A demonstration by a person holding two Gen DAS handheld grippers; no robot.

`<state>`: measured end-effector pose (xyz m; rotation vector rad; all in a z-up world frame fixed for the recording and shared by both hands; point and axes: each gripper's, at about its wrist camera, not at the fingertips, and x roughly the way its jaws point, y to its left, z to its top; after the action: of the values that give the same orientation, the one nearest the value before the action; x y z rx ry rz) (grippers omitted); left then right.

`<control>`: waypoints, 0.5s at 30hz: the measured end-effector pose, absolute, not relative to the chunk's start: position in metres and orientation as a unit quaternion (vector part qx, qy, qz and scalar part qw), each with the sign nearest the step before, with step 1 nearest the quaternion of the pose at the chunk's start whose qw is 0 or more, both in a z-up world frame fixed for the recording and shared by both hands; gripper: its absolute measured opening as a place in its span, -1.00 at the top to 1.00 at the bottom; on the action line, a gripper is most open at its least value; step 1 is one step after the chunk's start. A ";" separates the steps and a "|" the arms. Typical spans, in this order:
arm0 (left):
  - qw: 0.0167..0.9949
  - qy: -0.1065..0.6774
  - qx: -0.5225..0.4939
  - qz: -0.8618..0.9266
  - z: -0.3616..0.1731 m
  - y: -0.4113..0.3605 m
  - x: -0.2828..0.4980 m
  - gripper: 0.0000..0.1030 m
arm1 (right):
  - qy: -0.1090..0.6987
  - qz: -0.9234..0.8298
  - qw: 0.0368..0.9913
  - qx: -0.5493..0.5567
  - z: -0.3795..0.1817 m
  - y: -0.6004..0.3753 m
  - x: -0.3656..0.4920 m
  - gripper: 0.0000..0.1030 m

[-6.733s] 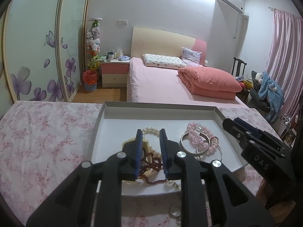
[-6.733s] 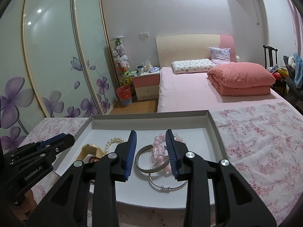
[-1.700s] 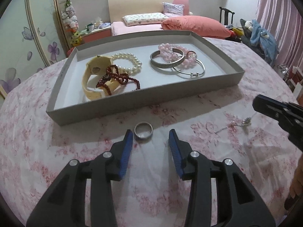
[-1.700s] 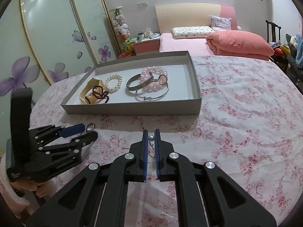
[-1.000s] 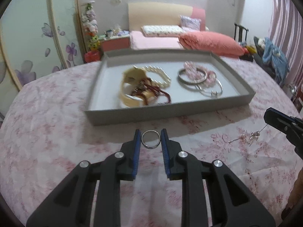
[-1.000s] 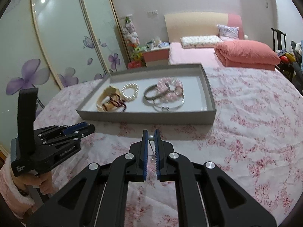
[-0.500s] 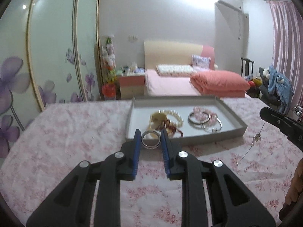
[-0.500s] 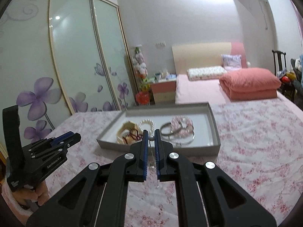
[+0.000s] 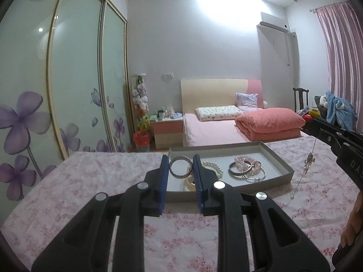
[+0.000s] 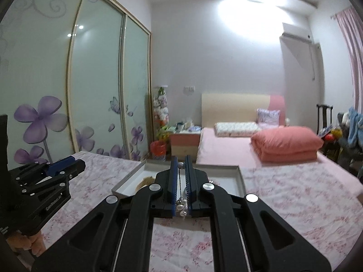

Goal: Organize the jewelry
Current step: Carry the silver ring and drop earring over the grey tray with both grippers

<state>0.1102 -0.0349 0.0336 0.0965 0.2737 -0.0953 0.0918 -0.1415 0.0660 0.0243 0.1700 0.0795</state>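
My left gripper is shut on a silver ring, held upright in the air in front of the grey tray. In that tray lie a pearl bracelet, silver bangles and pink beads. My right gripper is shut on a thin chain necklace, whose pearls dangle between the fingers. In the left wrist view the right gripper enters at the right edge with the necklace hanging down from it. The left gripper shows at the left of the right wrist view.
The tray stands on a table under a pink floral cloth. Beyond it are a pink bed with a folded quilt, a nightstand, sliding wardrobe doors at left and a chair with clothes at right.
Both grippers have risen off the tablecloth and tilted up toward level. The ring and the necklace have come up with them, and the tray now sits lower in both views.
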 end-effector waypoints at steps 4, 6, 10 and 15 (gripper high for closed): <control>0.990 0.124 0.050 -0.041 0.036 -0.036 0.106 0.58 | 0.061 0.028 0.998 0.000 0.068 -0.137 0.086 0.85; 0.991 0.121 0.049 -0.039 0.038 -0.037 0.105 0.58 | 0.050 0.022 0.998 -0.006 0.069 -0.136 0.083 0.85; 0.991 0.117 0.048 -0.035 0.039 -0.036 0.105 0.58 | 0.029 0.006 0.999 -0.018 0.071 -0.131 0.077 0.85; 0.992 0.112 0.050 -0.036 0.039 -0.038 0.105 0.58 | 0.008 -0.010 1.000 -0.025 0.073 -0.130 0.074 0.85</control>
<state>0.1054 -0.0381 0.0386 0.1002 0.2238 -0.0714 0.0738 -0.1295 0.0729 -0.0505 0.0157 -0.0203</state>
